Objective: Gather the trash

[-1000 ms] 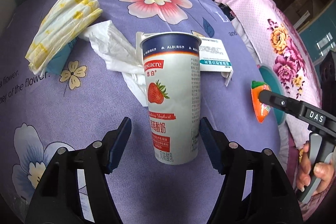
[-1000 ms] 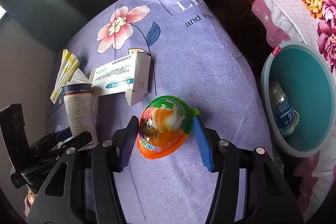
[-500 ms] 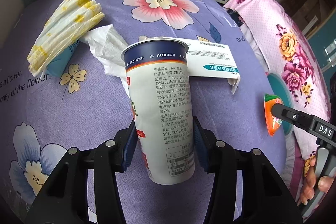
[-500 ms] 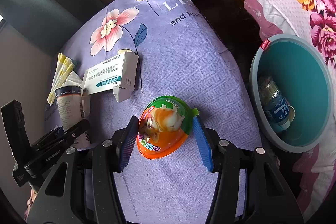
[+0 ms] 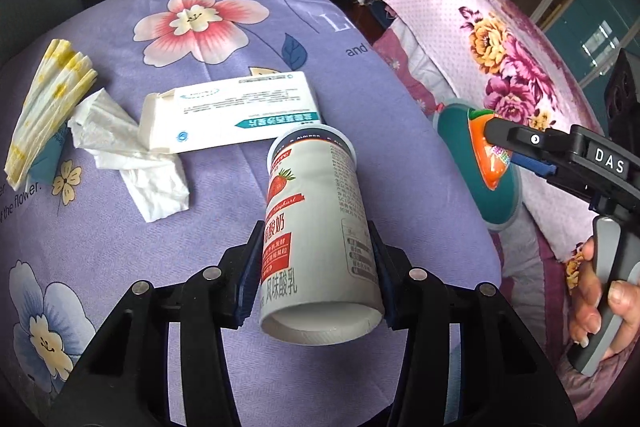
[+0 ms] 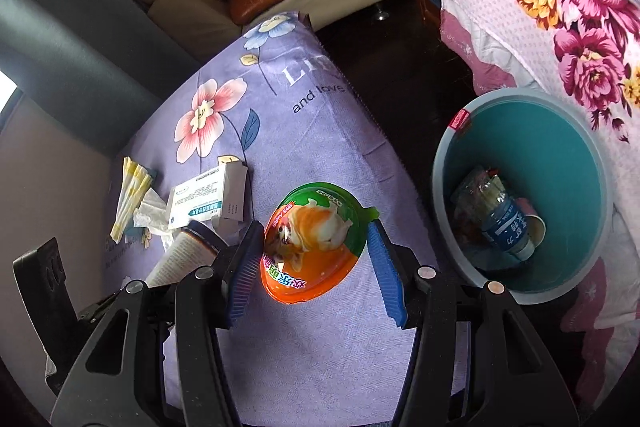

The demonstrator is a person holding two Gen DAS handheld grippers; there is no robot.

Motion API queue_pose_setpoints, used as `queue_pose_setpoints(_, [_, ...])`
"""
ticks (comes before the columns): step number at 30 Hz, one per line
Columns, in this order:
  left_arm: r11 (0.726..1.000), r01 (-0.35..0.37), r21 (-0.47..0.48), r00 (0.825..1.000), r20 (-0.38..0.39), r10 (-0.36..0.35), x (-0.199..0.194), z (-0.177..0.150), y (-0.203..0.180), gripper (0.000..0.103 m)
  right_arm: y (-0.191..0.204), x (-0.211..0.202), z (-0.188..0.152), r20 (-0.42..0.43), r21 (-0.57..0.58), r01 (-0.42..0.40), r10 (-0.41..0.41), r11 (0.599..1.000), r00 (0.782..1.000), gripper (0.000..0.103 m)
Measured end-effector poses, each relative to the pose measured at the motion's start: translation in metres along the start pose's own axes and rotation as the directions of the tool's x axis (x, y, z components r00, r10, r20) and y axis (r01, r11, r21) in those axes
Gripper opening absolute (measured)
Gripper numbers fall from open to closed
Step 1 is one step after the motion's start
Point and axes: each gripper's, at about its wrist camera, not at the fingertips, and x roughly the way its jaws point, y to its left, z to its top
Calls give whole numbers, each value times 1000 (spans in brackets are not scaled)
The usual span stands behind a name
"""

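Here each hand-held gripper grips trash: left (image 5: 316, 273) the yogurt cup (image 5: 318, 239) (tilted), right (image 6: 316, 267) the egg-shaped package (image 6: 310, 241).

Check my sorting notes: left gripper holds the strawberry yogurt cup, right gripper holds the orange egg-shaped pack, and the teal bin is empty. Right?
Not quite. The teal bin is not empty: the right wrist view shows a plastic bottle lying inside. The rest stands.

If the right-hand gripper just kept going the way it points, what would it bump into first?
Probably the purple tablecloth. The right gripper, holding the egg toy, points down at bare cloth near the table's edge. The bin sits off to the side, though depth is hard to judge.
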Motion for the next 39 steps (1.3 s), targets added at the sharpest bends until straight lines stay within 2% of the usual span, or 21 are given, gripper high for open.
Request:
queue_pose_setpoints(5, [997, 13, 78, 1000, -15, -12, 14, 9, -39, 48, -38, -20, 3, 47, 75, 11, -15, 997, 999, 51])
queue_pose_setpoints(8, [993, -18, 120, 1000, -17, 20, 25, 10, -56, 48, -60, -27, -1, 54, 115, 13, -19, 993, 998, 51])
queue_pose_setpoints(12, [994, -23, 109, 996, -78, 32, 45, 6, -56, 48, -80, -27, -6, 41, 143, 12, -18, 990, 999, 51])
queue_pose_setpoints(18, [996, -41, 80, 993, -107, 49, 58, 6, -51, 48, -91, -22, -10, 30, 159, -1, -4, 987, 1000, 51])
queue_pose_setpoints(26, [995, -64, 74, 994, -81, 70, 63, 15, -54, 49, -82, -15, -17, 6, 138, -6, 5, 990, 1000, 51])
queue_pose_setpoints(30, [990, -91, 112, 995, -36, 95, 52, 12, -64, 49, -78, -15, -16, 8, 131, -2, 1, 991, 1000, 51])
queue_pose_setpoints(39, [981, -50, 189, 998, 39, 43, 21, 15, -99, 49, -88, -30, -12, 51, 153, 8, -16, 988, 999, 51])
